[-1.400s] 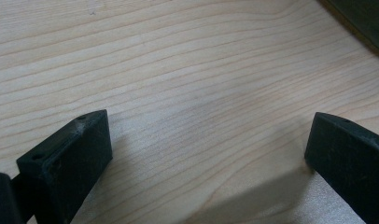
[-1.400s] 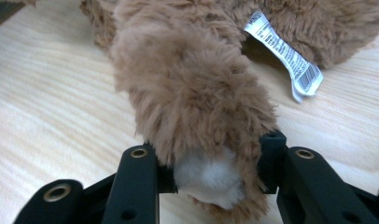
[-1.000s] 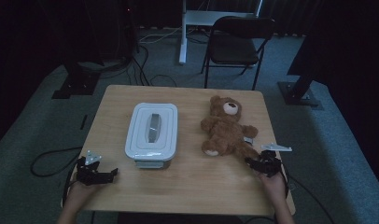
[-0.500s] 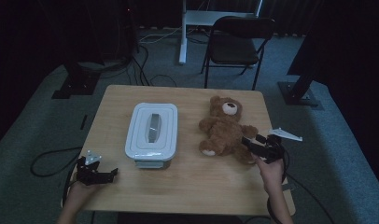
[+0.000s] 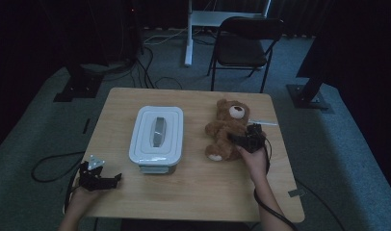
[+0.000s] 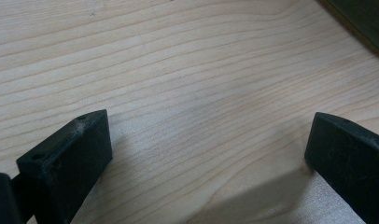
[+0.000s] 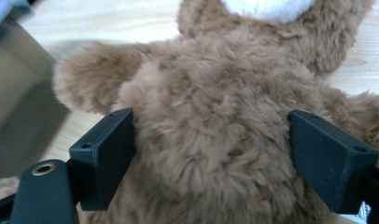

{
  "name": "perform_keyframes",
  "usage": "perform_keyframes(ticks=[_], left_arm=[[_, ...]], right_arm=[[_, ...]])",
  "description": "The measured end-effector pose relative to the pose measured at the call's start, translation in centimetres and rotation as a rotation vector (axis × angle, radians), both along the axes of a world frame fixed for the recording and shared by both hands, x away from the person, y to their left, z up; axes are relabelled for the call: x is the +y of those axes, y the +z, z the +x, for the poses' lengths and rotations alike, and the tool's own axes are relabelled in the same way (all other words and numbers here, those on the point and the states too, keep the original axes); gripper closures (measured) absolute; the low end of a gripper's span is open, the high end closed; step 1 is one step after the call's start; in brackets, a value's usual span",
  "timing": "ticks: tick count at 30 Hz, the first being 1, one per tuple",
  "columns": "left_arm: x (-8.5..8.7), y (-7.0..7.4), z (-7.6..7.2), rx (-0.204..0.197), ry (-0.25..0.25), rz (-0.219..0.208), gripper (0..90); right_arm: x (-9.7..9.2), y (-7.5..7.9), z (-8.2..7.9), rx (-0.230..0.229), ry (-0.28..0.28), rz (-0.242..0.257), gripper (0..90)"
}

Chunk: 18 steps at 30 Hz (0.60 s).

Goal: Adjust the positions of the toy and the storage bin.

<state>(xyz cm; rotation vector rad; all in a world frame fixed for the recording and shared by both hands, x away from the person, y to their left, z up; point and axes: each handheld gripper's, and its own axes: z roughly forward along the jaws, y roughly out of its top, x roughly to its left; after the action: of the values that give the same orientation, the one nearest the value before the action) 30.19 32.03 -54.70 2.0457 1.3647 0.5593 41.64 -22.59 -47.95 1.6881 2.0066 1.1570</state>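
A brown teddy bear lies on its back on the right half of the wooden table. My right gripper reaches in from the bear's right side. Its jaws have just been opening, and they stand wide on either side of the bear's furry belly without squeezing it. The right gripper points along the body toward the bear's white muzzle. At the table's front left corner my left gripper rests open, and bare wood lies between the jaws of the left gripper.
A white lidded box with a grey handle stands left of the bear, mid-table. Behind the table a black folding chair and cables sit on the grey carpet. The table's edge runs across the top right of the left gripper view.
My right hand has moved from the table's front right edge up and left to the bear, and its jaws have spread around the body. The left hand has stayed put.
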Motion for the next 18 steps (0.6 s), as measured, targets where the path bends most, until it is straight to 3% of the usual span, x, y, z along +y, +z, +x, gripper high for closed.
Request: perform_keyframes(ticks=[3,6,14,18], left_arm=[[0.0,0.0,0.0,0.000,0.000,0.000,1.0],[0.0,0.0,0.0,0.000,0.000,0.000,1.0],[0.0,0.0,0.0,0.000,0.000,0.000,1.0],[0.0,0.0,0.0,0.000,0.000,0.000,1.1]], right_arm=[[0.6,-0.7,0.3,0.042,0.010,-0.035,18.6],[1.1,-1.0,0.4,0.056,0.012,-0.056,18.9],[1.7,-1.5,0.0,0.017,0.040,-0.075,18.3],[1.6,-1.6,-0.1,0.000,0.033,-0.098,33.8]])
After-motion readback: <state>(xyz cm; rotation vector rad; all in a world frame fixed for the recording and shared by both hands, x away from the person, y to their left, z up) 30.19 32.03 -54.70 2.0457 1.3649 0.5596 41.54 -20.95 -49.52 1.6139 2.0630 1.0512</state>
